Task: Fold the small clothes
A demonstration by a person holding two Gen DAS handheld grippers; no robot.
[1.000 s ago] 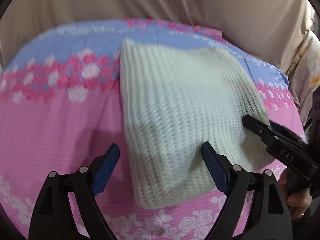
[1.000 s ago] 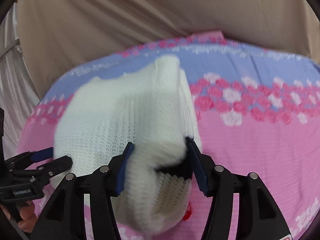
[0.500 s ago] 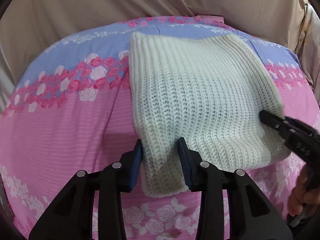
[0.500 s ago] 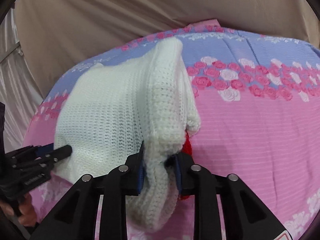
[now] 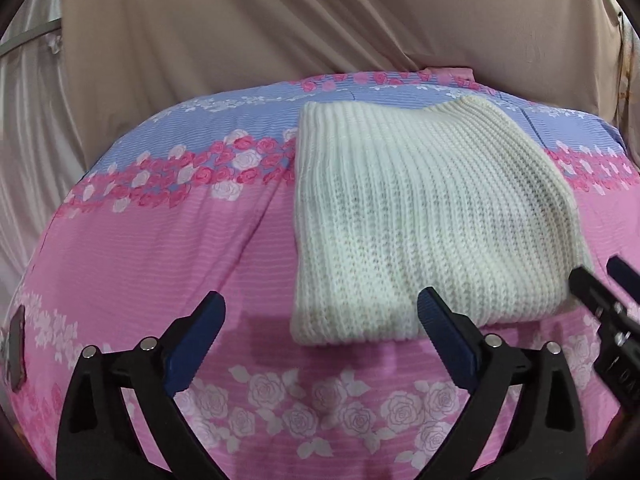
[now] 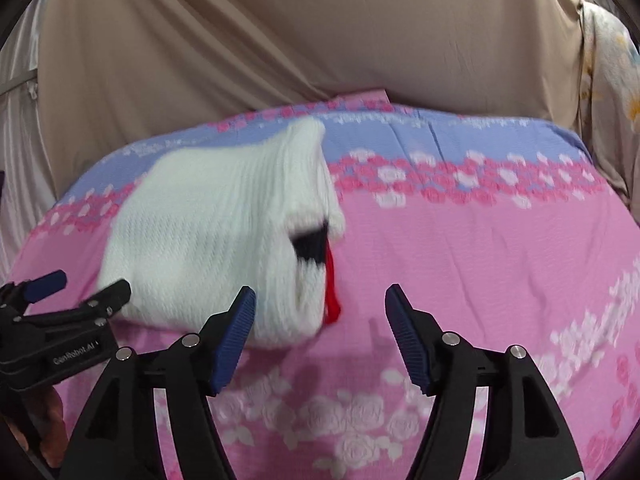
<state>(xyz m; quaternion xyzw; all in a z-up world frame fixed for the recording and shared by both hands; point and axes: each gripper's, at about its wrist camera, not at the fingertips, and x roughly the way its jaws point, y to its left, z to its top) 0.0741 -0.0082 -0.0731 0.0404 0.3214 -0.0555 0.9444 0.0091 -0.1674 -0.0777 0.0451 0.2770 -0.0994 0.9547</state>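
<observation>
On pink floral bedsheet (image 5: 120, 264), folded white knit (image 5: 420, 220) lies free; left gripper (image 5: 320, 312) & right gripper (image 6: 320, 312) both spread wide, empty.

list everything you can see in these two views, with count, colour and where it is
knit sweater: 1, cream white, folded flat on the bedsheet, ahead of both grippers
red and dark trim: 1 patch, showing at the sweater's open right edge; too blurred to tell more
bedsheet: 1, pink with roses and a blue band at the far side, covers the whole surface
curtain: beige, hanging behind the bed
dark object: 1, at the sheet's left edge; cannot tell what
left gripper: black, blue pads, open, empty
right gripper: black, blue pads, open, empty
hand: 1, holding the left gripper
</observation>
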